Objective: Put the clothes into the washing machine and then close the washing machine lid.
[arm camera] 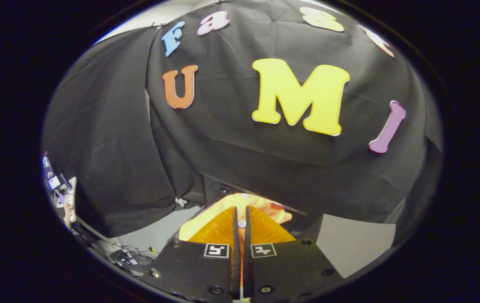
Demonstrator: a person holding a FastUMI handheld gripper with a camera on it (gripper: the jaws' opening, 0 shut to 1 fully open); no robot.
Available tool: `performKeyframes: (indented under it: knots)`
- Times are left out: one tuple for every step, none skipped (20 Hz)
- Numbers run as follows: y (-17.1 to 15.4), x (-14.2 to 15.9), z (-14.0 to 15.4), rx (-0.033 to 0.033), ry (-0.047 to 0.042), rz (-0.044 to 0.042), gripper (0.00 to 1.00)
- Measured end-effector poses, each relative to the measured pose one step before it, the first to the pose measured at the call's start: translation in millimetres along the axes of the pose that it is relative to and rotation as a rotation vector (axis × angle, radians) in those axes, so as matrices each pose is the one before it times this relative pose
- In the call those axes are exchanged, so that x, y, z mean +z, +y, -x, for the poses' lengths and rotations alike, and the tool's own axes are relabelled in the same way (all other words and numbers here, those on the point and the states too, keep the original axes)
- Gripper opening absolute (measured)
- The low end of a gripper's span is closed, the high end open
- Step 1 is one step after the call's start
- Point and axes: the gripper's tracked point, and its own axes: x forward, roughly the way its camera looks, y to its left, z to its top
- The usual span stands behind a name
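Your gripper (242,221) is clenched, its two fingers (235,223) drawn nearly together around a light yellow-orange garment (240,201). A small white button (242,223) shows in the slit between the fingers, so the cloth is pinched there, and the rest of the garment bunches up just ahead of and beyond the fingertips. The clothes hang lifted in front of the booth's black cloth wall (265,160), which takes up most of what lies ahead of you. Directly behind the garment sits a dark box-like shape (214,187) under the drape; what it is cannot be told from here. Pale floor (160,233) shows beside the fingers on one side, and a pale flat panel (353,246) lies on the other. Farther off, past the edge of the drape, a tangle of cables and small equipment (126,256) lies on the floor, well apart from your gripper.
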Motion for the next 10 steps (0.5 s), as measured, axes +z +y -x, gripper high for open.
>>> performKeyframes:
  knots:
    - [6.17,-1.54,-6.93,0.00879,0.00823,0.0007,0.06]
    - [5.56,-3.83,-5.72,0.00841,0.00969,0.00011,0.06]
    - [4.49,-2.46,-6.39,0.00554,0.01008,0.0027,0.06]
    - [4.24,-3.73,-6.45,0.00311,0.01012,0.00364,0.06]
    - [3.18,-3.47,-6.2,0.00238,0.00973,0.00068,0.06]
    - [2.88,-4.11,-6.02,0.003,0.01102,-0.00204,0.06]
    - [0.52,-4.16,-7.17,0.00193,0.01121,-0.00364,0.06]
    - [0.45,-6.31,-6.37,0.00129,0.01039,-0.00413,0.06]
    - [1.14,-4.56,-6.07,0.00012,0.01122,-0.0033,0.06]
    - [1.86,-4.39,-5.76,0.00041,0.00928,-0.00409,0.06]
